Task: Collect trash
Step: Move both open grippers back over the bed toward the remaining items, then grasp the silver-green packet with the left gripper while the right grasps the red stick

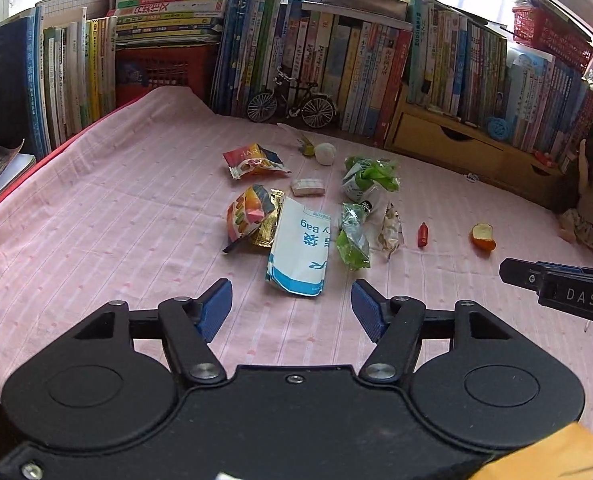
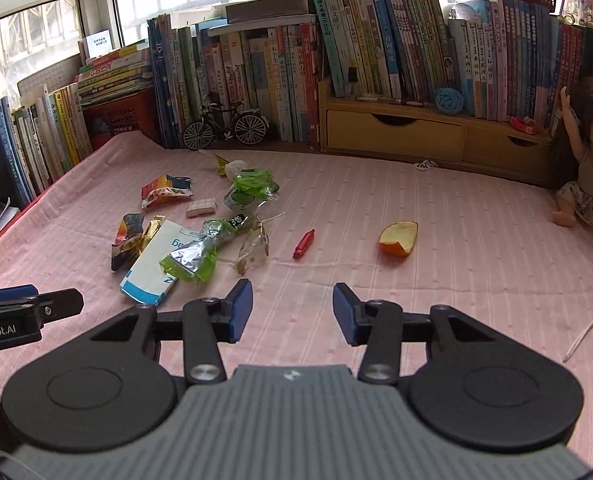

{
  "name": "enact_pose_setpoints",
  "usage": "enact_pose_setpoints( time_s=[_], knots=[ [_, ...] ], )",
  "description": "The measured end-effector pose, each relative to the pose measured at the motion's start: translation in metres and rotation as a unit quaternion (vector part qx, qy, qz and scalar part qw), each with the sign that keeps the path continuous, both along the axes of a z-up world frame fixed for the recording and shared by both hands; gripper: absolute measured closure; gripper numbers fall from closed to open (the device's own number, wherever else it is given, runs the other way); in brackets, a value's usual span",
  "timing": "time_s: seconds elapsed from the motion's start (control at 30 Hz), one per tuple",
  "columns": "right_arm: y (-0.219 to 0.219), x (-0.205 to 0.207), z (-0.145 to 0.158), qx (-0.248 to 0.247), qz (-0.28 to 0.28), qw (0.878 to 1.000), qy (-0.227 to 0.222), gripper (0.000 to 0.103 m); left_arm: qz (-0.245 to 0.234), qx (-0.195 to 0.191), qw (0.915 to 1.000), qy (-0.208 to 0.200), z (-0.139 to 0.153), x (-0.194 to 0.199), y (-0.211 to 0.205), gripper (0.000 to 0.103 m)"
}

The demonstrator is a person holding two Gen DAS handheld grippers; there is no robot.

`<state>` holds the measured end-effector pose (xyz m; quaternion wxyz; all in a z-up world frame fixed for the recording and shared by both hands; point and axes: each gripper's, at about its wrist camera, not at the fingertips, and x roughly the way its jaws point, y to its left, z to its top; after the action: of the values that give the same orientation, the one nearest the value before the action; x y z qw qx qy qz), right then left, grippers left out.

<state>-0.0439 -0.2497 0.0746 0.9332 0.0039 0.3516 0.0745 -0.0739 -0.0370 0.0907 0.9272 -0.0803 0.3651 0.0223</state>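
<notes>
Both sets of jaws released, nothing between the pads. My left gripper (image 1: pixel 292 304) hangs above the cloth with the white-and-blue bag (image 1: pixel 298 248) just ahead of its gap. My right gripper (image 2: pixel 292 308) has only bare pink cloth (image 2: pixel 436 208) under it.

Step, as I judge it: approach, no trash collected yet. Next move calls for lowering the left onto the bag's near edge.

Outward: green wrapper (image 1: pixel 352 236) just right of the bag, gold packet (image 1: pixel 268 220) touching its left side. Red tube (image 2: pixel 303 243) and orange peel (image 2: pixel 398 238) lie apart, ahead of the right jaws, open room around them. Books (image 1: pixel 336 60) wall the far edge
</notes>
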Motion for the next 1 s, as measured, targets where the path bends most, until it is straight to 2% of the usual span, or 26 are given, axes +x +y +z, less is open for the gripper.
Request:
enact_pose_setpoints(
  time_s=[0.1,0.23,0.43,0.63,1.0],
  knots=[
    [-0.008,0.02,-0.005,-0.003,0.003,1.0,0.013,0.049,0.0,0.014,0.9998,0.011,-0.01,0.023,-0.014,0.045],
    [-0.02,0.052,-0.013,-0.003,0.008,1.0,0.03,0.053,0.0,0.0,0.9999,0.014,-0.017,0.05,-0.026,0.053],
    [-0.026,0.095,-0.026,0.001,0.019,0.999,0.049,0.058,-0.008,0.005,0.9999,0.006,-0.021,0.092,-0.044,0.054],
    [-0.021,0.129,-0.043,0.006,0.033,0.997,0.07,0.063,-0.003,0.004,0.9998,0.018,-0.032,0.128,-0.052,0.054],
    [-0.007,0.159,-0.066,0.006,0.061,0.994,0.095,0.066,-0.004,-0.002,0.9989,0.047,-0.058,0.157,-0.058,0.054]
  ],
)
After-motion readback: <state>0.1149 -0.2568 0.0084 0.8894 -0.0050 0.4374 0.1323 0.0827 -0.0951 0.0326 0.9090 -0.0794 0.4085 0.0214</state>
